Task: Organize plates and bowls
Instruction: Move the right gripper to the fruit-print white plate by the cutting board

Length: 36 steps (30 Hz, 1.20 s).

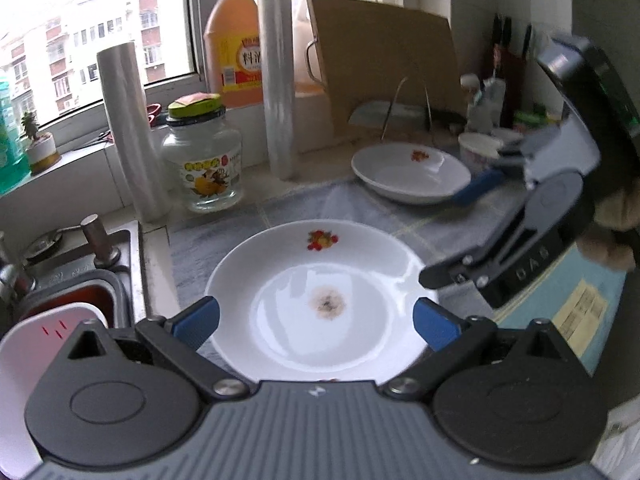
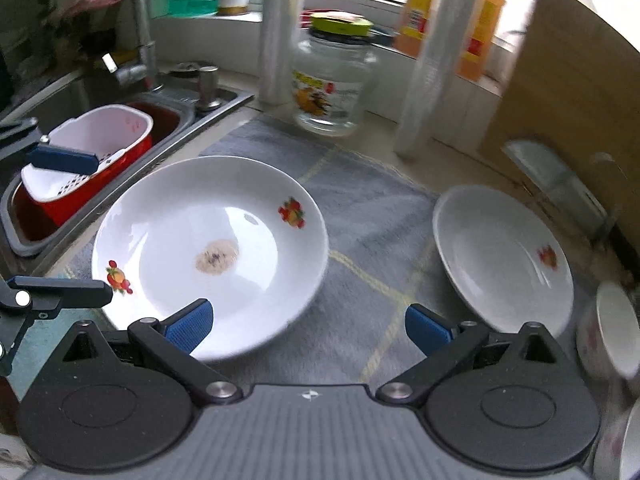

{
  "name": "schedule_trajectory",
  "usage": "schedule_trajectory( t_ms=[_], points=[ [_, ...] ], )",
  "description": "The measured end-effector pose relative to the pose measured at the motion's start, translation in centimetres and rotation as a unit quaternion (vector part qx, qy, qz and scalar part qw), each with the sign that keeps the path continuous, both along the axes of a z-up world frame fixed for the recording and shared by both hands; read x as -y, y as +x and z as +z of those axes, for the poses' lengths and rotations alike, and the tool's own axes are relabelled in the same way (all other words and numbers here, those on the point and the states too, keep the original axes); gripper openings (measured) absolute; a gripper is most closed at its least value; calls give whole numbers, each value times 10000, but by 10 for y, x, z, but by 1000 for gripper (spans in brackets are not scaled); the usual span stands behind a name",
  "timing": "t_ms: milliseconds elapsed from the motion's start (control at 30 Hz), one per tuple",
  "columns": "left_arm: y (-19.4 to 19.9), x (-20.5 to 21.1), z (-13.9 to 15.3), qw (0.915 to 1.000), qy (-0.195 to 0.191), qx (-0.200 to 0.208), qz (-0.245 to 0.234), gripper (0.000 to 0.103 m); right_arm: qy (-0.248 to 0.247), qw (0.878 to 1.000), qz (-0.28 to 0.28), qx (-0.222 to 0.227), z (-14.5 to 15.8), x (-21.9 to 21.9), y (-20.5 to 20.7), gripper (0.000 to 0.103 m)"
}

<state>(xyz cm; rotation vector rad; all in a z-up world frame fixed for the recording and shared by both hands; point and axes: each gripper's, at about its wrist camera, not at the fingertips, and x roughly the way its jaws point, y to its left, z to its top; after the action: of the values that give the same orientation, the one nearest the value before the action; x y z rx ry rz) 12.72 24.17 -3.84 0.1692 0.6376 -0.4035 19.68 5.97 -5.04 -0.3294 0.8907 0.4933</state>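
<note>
A white plate (image 1: 320, 300) with fruit prints and a brown stain lies on the grey mat; it also shows in the right wrist view (image 2: 208, 252). A second white plate (image 1: 408, 176) lies farther right on the mat, seen too in the right wrist view (image 2: 500, 256). A white bowl (image 1: 478, 148) stands behind it, and shows at the right edge (image 2: 612, 332). My left gripper (image 1: 316, 320) is open over the near rim of the stained plate. My right gripper (image 2: 308, 326) is open above the mat between the two plates; in the left wrist view it (image 1: 476, 192) hovers by the second plate's right rim.
A sink (image 2: 80, 128) with a red-and-white basket (image 2: 88, 160) lies left of the mat. A glass jar (image 1: 204, 160), two plastic rolls (image 1: 128, 136), orange bottles (image 1: 234, 40), a cutting board (image 1: 384, 64) and a wire rack (image 1: 408, 108) stand along the back.
</note>
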Motion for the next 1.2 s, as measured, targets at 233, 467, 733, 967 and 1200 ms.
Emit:
schedule_trajectory(
  t_ms=[233,467,733,967,1200],
  points=[
    [-12,22,6,9988,-408,76,272,102,334,9969,-709,35,10,46,-25,103],
    [-19,68,6,9978,-557,19,346,102,554,9955,-768,32,6,97,-27,103],
    [-5,150,-1,9972,-436,-29,609,102,449,9986,-268,-17,-1,162,-7,103],
    [12,205,-8,9932,-351,-91,1105,102,557,9984,50,-2,6,217,28,103],
    [34,239,-21,9902,-98,-211,1378,102,628,9978,177,-93,9,245,51,103]
  ],
)
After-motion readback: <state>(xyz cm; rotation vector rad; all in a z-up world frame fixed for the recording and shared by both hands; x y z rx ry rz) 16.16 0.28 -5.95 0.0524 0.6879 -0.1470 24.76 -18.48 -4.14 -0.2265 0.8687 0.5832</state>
